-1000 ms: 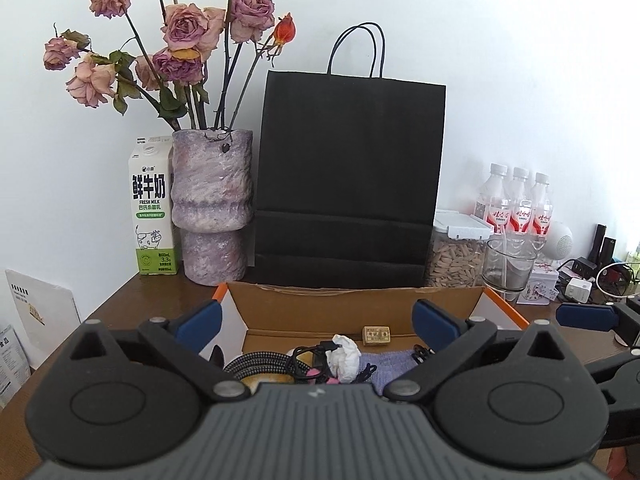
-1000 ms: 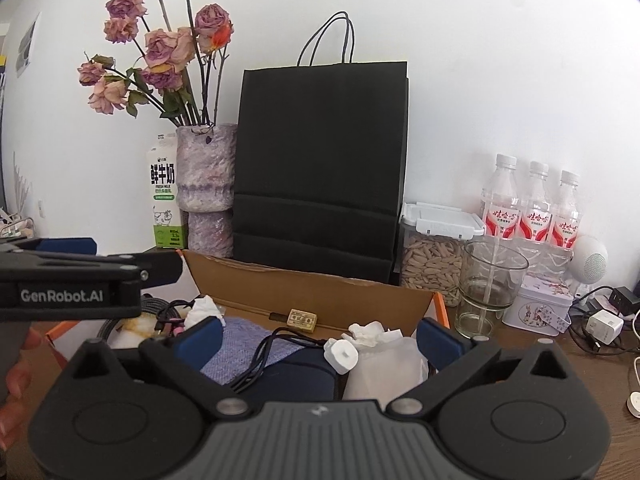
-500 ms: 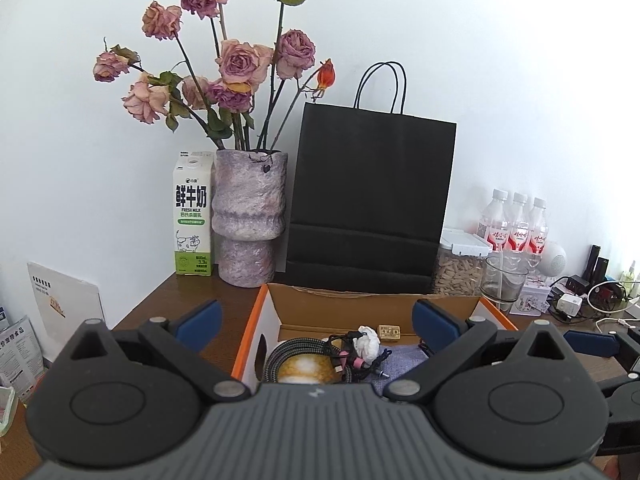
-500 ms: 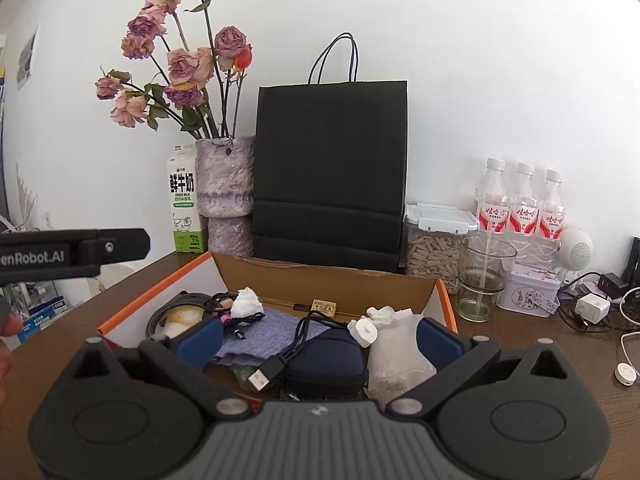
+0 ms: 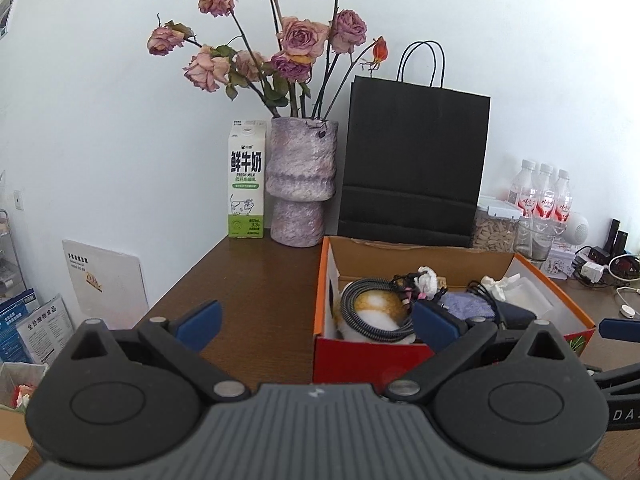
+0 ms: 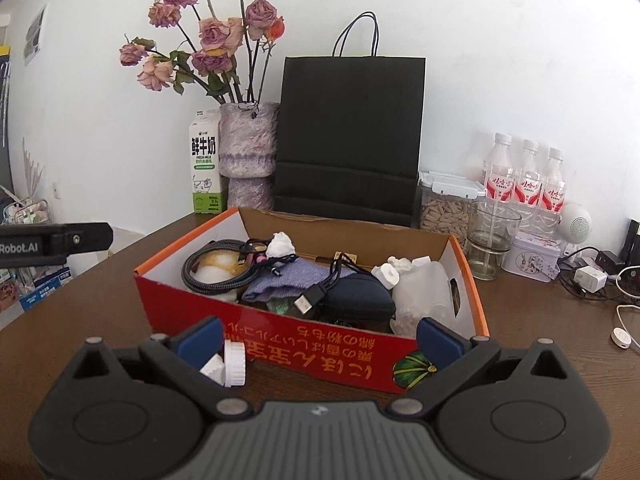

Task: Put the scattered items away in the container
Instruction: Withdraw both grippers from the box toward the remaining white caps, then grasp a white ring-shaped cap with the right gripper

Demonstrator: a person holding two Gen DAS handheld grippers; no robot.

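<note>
Both grippers spread wide, gripping nothing. Box [image 6: 280, 340] dead ahead of the right gripper [image 6: 320, 336], stuffed with cable [image 6: 212, 276], cloth [image 6: 280, 280], pouch [image 6: 356, 296]. Small white bottle [image 6: 228, 364] still out on the table [image 6: 80, 320], right by its left finger. Box ahead-right of the left gripper [image 5: 316, 320].

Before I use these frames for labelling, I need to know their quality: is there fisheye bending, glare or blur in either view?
Left wrist view: strong fisheye, dark vignette corners; the black paper bag leans and bows; the wall is bright, near washed out; the box is sharp. Right wrist view: same bending; the table edge curves; the bottles are slightly soft; no hard glare.
</note>
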